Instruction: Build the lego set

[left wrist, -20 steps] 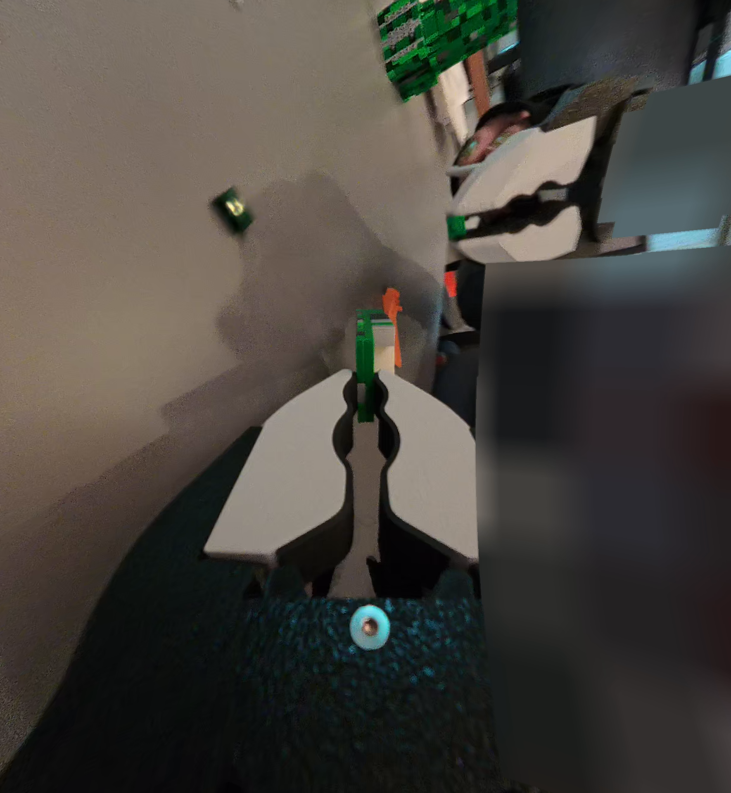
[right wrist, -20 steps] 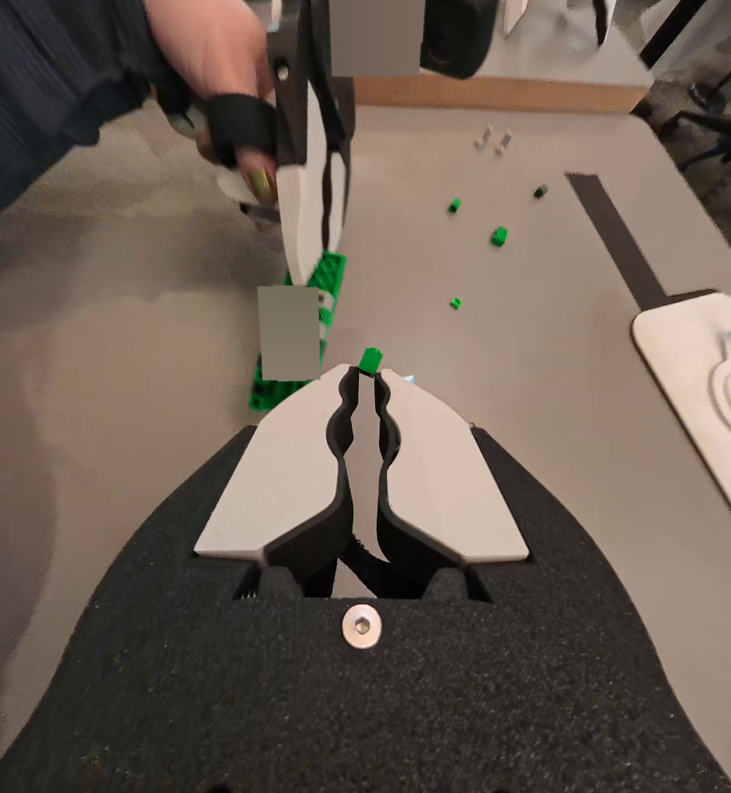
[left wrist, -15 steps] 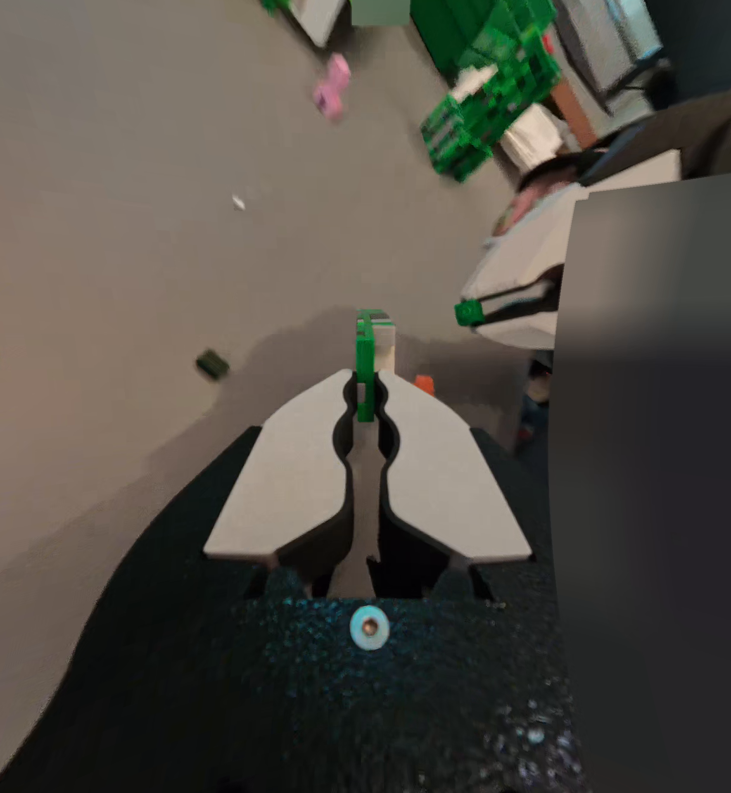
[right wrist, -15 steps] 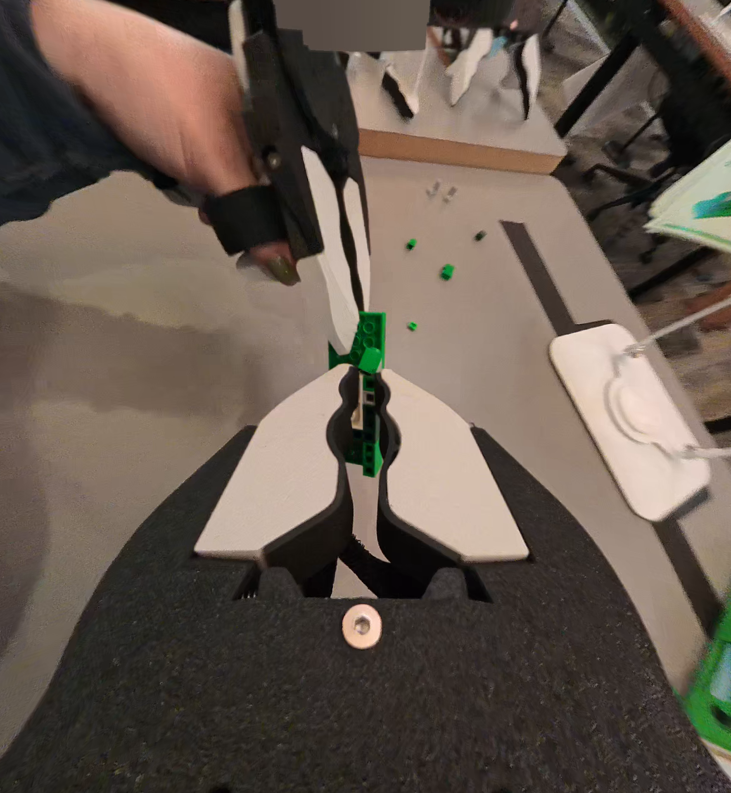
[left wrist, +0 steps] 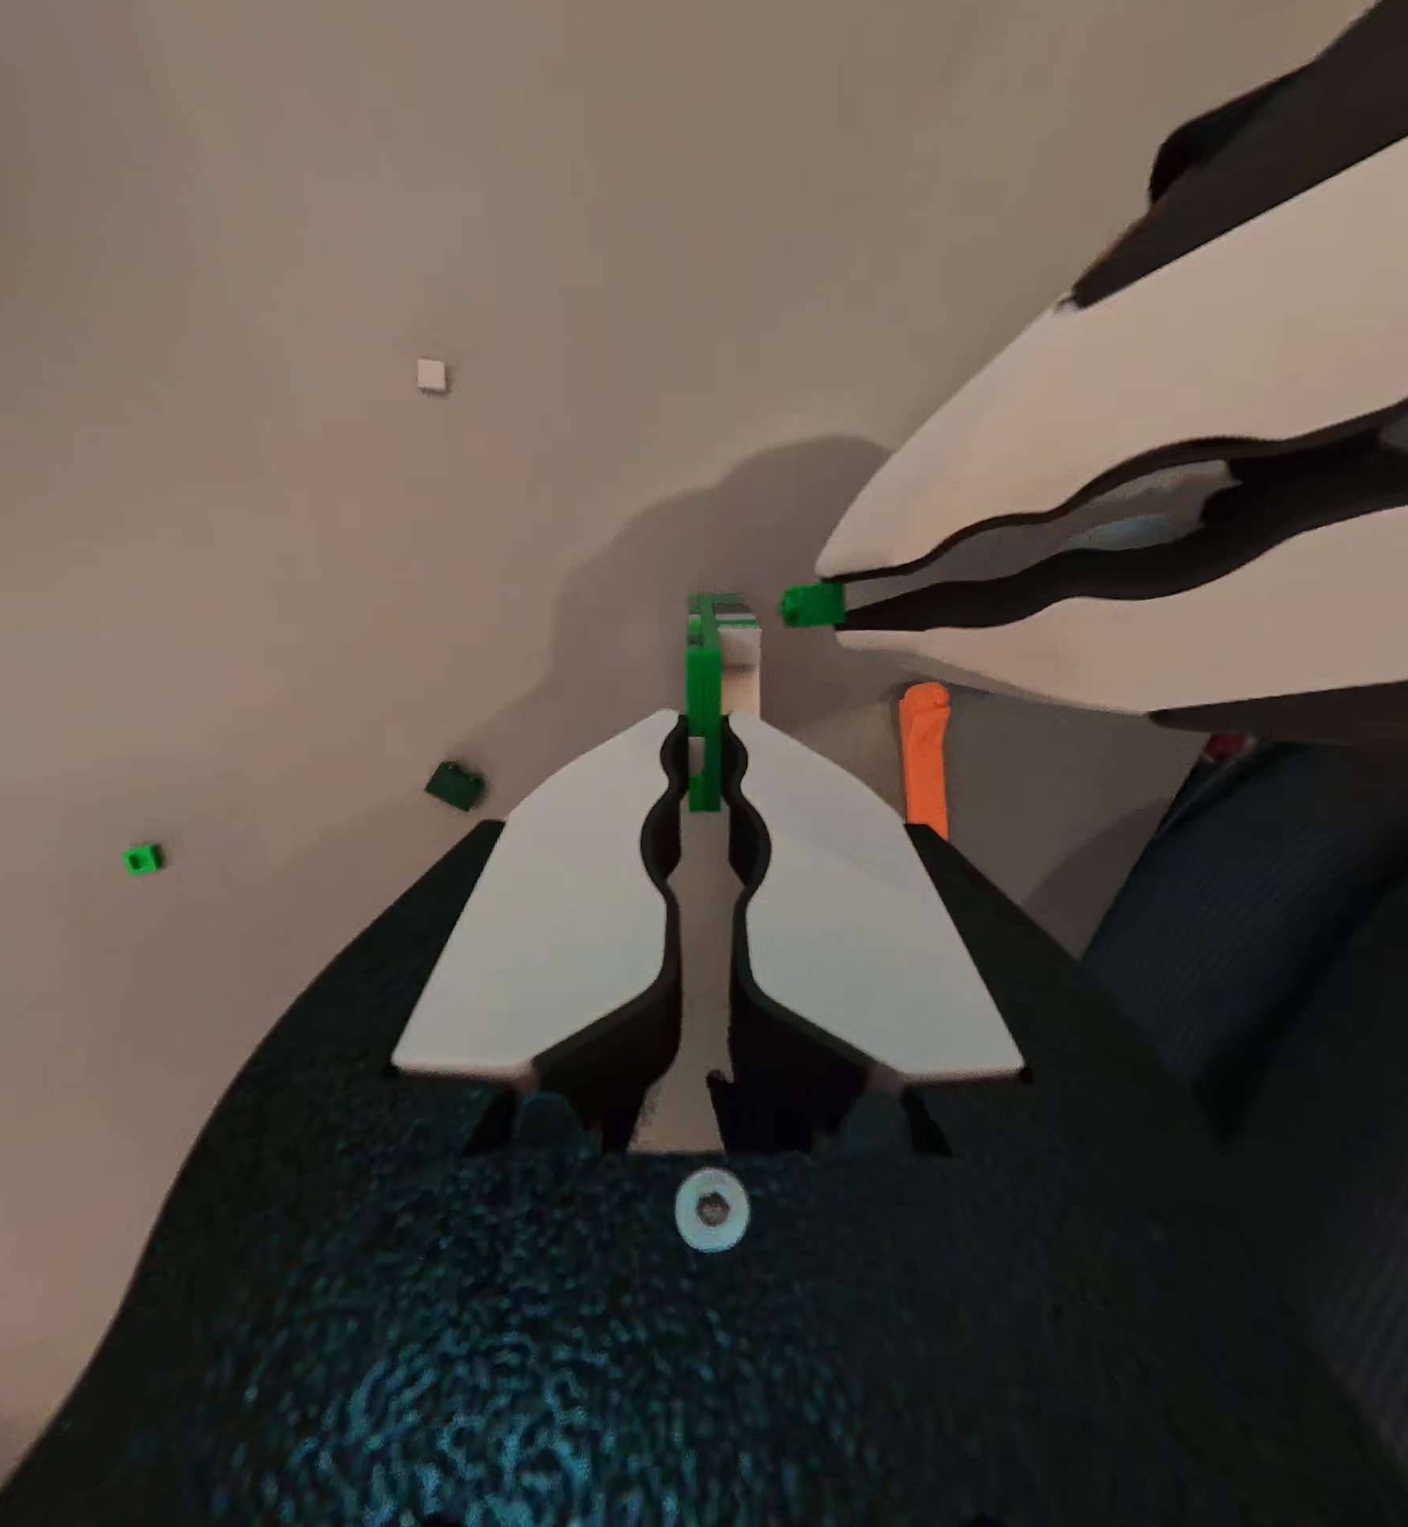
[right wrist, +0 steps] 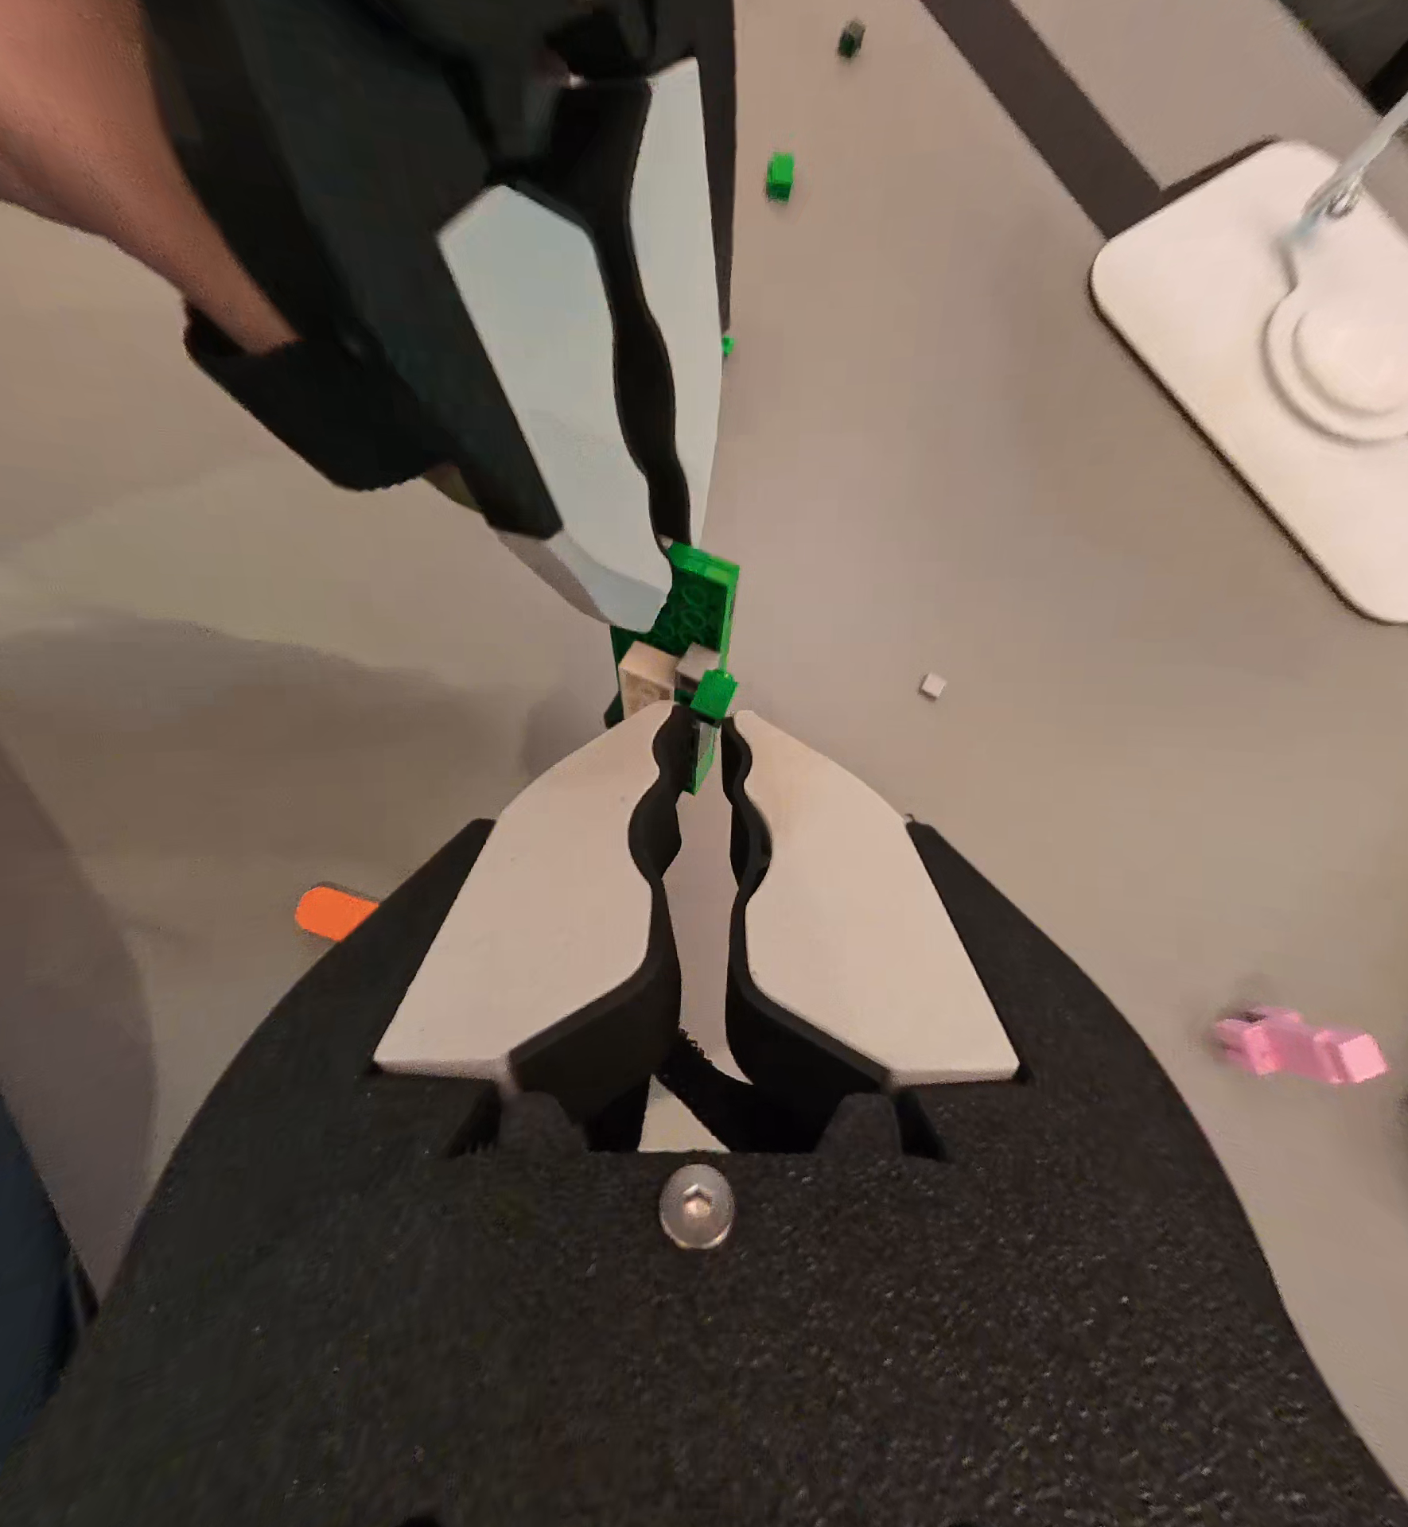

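Observation:
My left gripper (left wrist: 705, 723) is shut on the edge of a small green plate assembly (left wrist: 705, 702) with a white brick on its right side. It holds the assembly above the grey table. My right gripper (left wrist: 833, 607) comes in from the right, shut on a small green brick (left wrist: 810, 605) just right of the assembly's top. In the right wrist view my right gripper (right wrist: 701, 719) holds the small green brick (right wrist: 715, 692) against the white bricks of the assembly (right wrist: 696, 611). The left gripper (right wrist: 668, 570) grips the assembly from above left.
An orange piece (left wrist: 924, 768) lies on the grey table (left wrist: 271, 413) under the grippers. Loose bricks lie about: bright green (left wrist: 143, 859), dark green (left wrist: 454, 785), a white tile (left wrist: 432, 373). A pink piece (right wrist: 1296, 1053) and a white stand base (right wrist: 1180, 330) are at the right. My left and right fingertips are right by each other. Both grippers' tips are roughly 15 cm from the white tile (left wrist: 432, 373). My right wrist view (right wrist: 933, 687) looks at it from another angle.
Both grippers have come together. The small green brick has gone from well apart to right beside the held assembly, and both views have tilted down toward the table.

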Demonstrator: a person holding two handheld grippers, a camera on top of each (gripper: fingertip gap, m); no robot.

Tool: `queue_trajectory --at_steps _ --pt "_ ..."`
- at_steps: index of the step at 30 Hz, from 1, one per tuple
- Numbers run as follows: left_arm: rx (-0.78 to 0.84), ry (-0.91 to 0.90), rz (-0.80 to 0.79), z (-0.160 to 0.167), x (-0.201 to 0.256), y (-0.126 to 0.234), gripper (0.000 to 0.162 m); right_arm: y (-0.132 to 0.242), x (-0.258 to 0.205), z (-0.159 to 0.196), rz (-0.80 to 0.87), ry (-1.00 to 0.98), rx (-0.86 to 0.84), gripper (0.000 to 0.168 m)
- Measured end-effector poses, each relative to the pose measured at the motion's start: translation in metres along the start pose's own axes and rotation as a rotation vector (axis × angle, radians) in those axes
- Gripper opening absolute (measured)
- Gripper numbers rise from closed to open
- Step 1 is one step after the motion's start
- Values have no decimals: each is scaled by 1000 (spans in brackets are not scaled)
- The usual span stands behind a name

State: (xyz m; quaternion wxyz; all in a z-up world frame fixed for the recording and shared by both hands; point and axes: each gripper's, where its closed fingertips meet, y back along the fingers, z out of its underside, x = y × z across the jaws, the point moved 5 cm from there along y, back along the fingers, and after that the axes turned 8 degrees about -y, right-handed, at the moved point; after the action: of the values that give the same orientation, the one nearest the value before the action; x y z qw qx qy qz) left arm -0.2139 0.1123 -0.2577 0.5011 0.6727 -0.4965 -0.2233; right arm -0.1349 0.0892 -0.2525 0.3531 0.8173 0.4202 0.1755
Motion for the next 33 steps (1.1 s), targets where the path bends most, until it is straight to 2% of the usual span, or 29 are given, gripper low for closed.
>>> queue_trajectory --at_steps 1,6,33 --pt "-27 -16 -6 -3 1 -3 6 -2 2 1 -6 -22 -1 7" --pt "-65 -31 -38 -10 2 -16 6 -9 9 9 -36 -101 -22 6" --pt "-127 -18 -62 -12 8 -24 6 -18 4 16 36 -80 -93 7"
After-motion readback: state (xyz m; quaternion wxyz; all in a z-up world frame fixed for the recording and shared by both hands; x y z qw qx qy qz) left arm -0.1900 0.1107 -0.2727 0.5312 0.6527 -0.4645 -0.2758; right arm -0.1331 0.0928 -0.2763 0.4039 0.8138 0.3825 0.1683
